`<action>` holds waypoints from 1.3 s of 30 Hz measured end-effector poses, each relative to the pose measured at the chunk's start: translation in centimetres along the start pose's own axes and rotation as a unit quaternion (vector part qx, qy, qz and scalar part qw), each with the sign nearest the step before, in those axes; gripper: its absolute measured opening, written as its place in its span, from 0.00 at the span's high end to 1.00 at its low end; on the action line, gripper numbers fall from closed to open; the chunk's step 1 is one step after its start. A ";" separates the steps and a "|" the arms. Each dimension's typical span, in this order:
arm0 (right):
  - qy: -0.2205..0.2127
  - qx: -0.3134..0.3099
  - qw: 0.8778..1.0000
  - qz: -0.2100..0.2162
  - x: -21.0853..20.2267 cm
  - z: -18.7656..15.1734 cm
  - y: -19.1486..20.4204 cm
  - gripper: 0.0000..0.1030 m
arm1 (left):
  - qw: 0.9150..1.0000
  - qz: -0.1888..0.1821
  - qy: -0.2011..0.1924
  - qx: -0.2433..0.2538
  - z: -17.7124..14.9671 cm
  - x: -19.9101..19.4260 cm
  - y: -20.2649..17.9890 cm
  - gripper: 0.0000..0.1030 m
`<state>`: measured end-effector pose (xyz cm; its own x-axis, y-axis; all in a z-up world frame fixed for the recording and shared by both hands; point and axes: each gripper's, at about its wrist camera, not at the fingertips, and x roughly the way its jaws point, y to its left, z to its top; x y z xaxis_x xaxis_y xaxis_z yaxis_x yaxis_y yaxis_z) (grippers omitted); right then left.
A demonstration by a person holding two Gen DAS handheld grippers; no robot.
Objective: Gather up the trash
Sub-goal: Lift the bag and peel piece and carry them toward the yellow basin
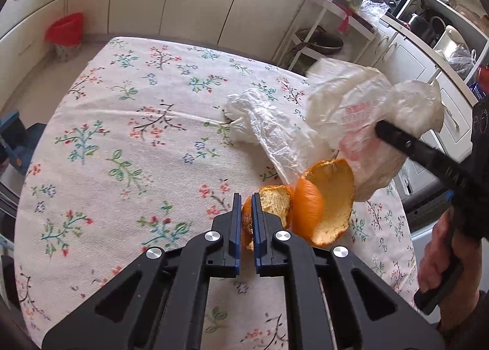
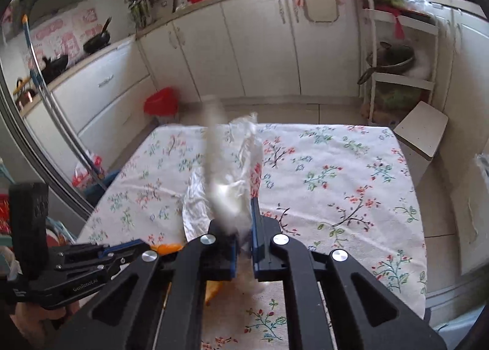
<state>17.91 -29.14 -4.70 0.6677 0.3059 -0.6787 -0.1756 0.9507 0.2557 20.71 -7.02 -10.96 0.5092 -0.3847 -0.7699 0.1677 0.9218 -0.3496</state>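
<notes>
Left claw [image 1: 247,206] pinching one edge of the peel [image 1: 308,206], right claw [image 2: 244,224] clamped on the bag [image 1: 351,114]; the curled peel may tear free, or the thin bag slip out

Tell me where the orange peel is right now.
In the left wrist view the orange peel sits low and centre-right, pinched between the left gripper, just below the plastic bag held by the right gripper.
</notes>
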 end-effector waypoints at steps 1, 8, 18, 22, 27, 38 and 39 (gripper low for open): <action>-0.007 0.013 1.000 0.004 -0.6 0.1 -0.4 0.93 | 1.000 0.000 0.000 -0.002 -0.1 -0.3 0.2 0.94; -0.027 0.097 0.993 0.055 -4.9 -0.9 -2.1 0.93 | 1.000 -0.002 -0.006 -0.011 -1.9 -3.3 1.7 0.94; -0.063 0.071 0.995 0.000 -10.9 -4.1 0.1 0.93 | 1.000 0.003 -0.012 0.010 -6.1 -6.6 0.8 0.94; -0.045 0.001 0.991 -0.123 -10.0 -5.2 1.4 0.93 | 1.000 0.013 -0.005 0.025 -7.7 -6.9 0.3 0.94; -0.038 0.107 0.989 -0.094 -11.2 -6.1 -2.5 0.93 | 0.999 0.016 0.002 0.032 -9.3 -7.2 0.0 0.94; -0.078 0.069 0.993 -0.056 -14.9 -9.1 -0.7 0.93 | 0.999 0.024 0.012 0.034 -12.8 -7.5 -0.4 0.94; -0.077 0.085 0.993 -0.039 -15.2 -9.5 -1.1 0.93 | 0.999 0.025 0.013 0.031 -12.9 -7.5 -0.2 0.94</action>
<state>1.12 -34.37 -1.22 0.7799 0.2075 -0.5904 -0.0036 0.9449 0.3274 6.00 -4.97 -12.00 0.4963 -0.3382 -0.7996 0.1953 0.9409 -0.2767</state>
